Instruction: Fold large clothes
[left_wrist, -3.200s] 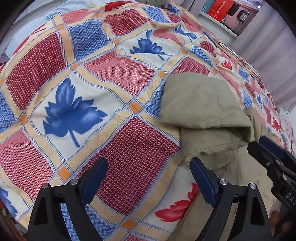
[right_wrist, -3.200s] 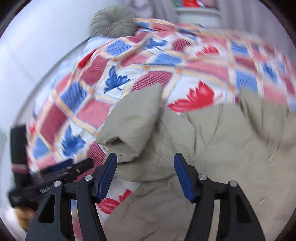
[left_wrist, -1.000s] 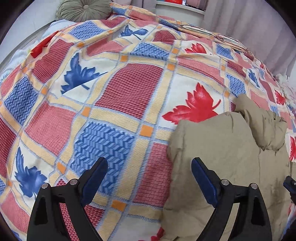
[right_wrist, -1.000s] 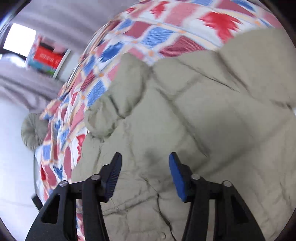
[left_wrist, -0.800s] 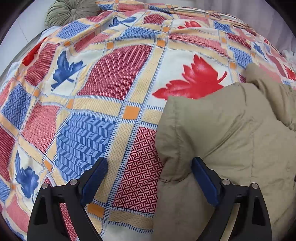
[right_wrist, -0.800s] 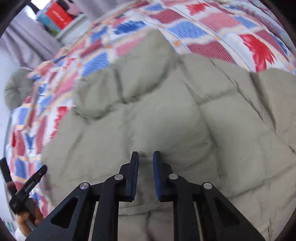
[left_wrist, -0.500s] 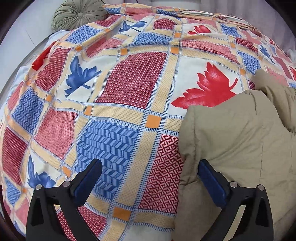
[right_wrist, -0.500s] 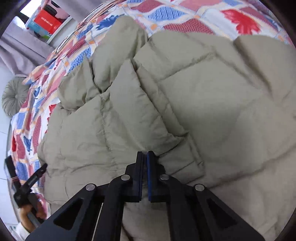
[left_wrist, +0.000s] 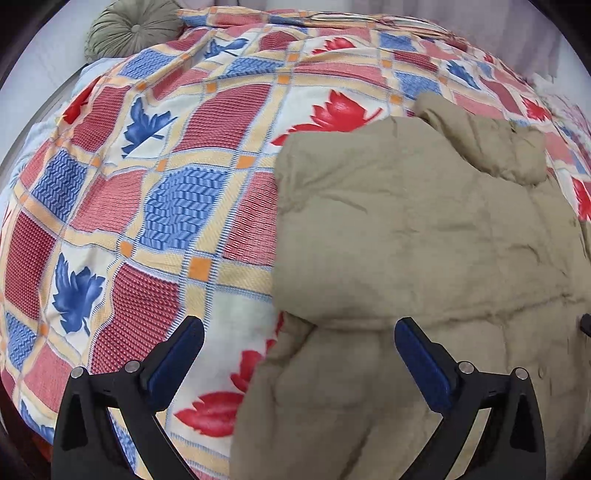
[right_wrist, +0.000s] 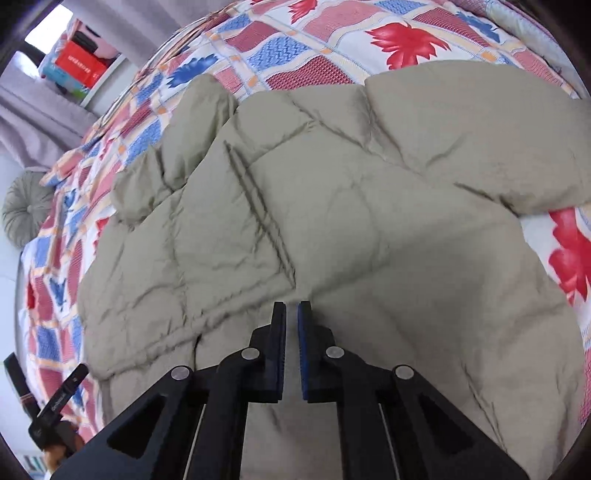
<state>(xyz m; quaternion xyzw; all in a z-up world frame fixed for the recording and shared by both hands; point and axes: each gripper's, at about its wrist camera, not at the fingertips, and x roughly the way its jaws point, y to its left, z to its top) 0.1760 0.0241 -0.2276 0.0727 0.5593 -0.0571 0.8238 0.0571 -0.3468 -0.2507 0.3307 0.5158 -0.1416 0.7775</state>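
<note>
A large padded khaki jacket (right_wrist: 332, 221) lies spread on a bed covered by a patchwork quilt (left_wrist: 166, 206) with red and blue leaves. In the left wrist view the jacket fills the right half, its left edge folded over into a thick flap that ends on the quilt. The left gripper (left_wrist: 295, 350) hangs above that edge with its blue-padded fingers spread wide, one over the quilt, the other over the jacket, nothing between them. The right gripper (right_wrist: 291, 347) points down at the middle of the jacket, at the near end of a long crease. Its jaws have just been parting slightly and stand almost pressed together with a thin gap; whether any fabric is pinched there cannot be told. A round green cushion (left_wrist: 133, 27) sits at the far left of the bed.
</note>
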